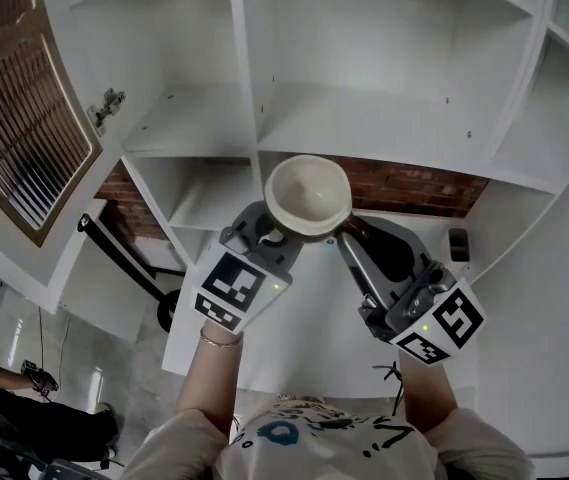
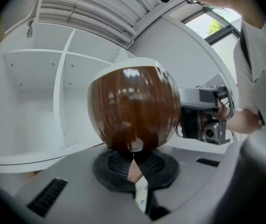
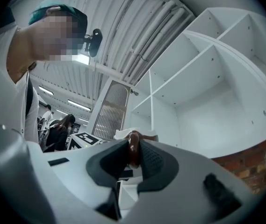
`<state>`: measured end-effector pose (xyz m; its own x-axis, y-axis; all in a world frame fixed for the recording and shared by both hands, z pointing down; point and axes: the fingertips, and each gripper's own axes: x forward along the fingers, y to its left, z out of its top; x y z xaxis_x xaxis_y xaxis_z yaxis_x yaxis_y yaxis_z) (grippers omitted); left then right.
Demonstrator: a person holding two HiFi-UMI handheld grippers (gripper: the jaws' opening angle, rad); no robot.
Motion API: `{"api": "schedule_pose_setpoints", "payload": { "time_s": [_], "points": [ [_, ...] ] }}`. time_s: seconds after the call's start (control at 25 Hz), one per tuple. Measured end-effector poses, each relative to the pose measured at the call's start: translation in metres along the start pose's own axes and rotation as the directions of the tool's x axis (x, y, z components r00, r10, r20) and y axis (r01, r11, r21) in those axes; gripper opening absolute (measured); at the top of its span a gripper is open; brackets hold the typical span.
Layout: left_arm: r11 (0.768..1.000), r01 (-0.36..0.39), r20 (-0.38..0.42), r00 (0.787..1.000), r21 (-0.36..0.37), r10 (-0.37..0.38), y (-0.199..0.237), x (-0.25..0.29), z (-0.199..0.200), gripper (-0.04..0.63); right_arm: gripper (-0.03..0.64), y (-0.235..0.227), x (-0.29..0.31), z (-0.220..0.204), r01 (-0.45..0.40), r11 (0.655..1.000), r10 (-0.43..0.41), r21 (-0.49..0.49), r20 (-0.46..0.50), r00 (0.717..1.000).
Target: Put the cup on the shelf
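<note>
A round cup (image 1: 309,193), glossy brown outside and cream inside, is held upright in the air between both grippers, in front of the white shelf unit (image 1: 384,133). My left gripper (image 1: 282,236) comes from the lower left, and in the left gripper view its pads (image 2: 118,161) pinch the narrow foot under the cup (image 2: 133,106). My right gripper (image 1: 349,230) comes from the lower right. Its pads (image 3: 154,160) are shut on the brown handle (image 3: 133,146). In the right gripper view the cup's body is mostly hidden behind the jaws.
The shelf unit has several open white compartments, split by an upright divider (image 1: 249,68). A louvred door (image 1: 24,118) stands open at the left. Red brick wall (image 1: 414,183) shows below the shelf board. People (image 3: 60,129) stand far behind.
</note>
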<state>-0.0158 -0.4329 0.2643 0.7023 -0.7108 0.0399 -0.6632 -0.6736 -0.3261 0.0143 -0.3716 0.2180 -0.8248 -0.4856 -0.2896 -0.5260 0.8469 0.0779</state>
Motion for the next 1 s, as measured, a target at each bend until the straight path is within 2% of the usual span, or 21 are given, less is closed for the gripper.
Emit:
{"api": "schedule_pose_setpoints", "payload": {
  "time_s": [0.24,0.68,1.0],
  "points": [
    [0.999,-0.032,0.008,0.999,0.03,0.032,0.03,0.009,0.013,0.017,0.063,-0.015,0.022,0.011,0.014,1.0,-0.014,-0.01,0.04,0.999],
    [0.997,-0.062,0.015,0.998,0.036,0.062,0.068,0.031,0.019,0.017,0.063,-0.059,0.06,0.018,0.085,0.996,-0.086,0.022,0.059,0.995],
    [0.998,-0.064,0.004,0.998,0.018,0.064,0.08,0.042,0.006,0.017,0.063,-0.092,0.087,0.007,0.154,0.988,-0.154,0.005,0.002,0.988]
  ]
}}
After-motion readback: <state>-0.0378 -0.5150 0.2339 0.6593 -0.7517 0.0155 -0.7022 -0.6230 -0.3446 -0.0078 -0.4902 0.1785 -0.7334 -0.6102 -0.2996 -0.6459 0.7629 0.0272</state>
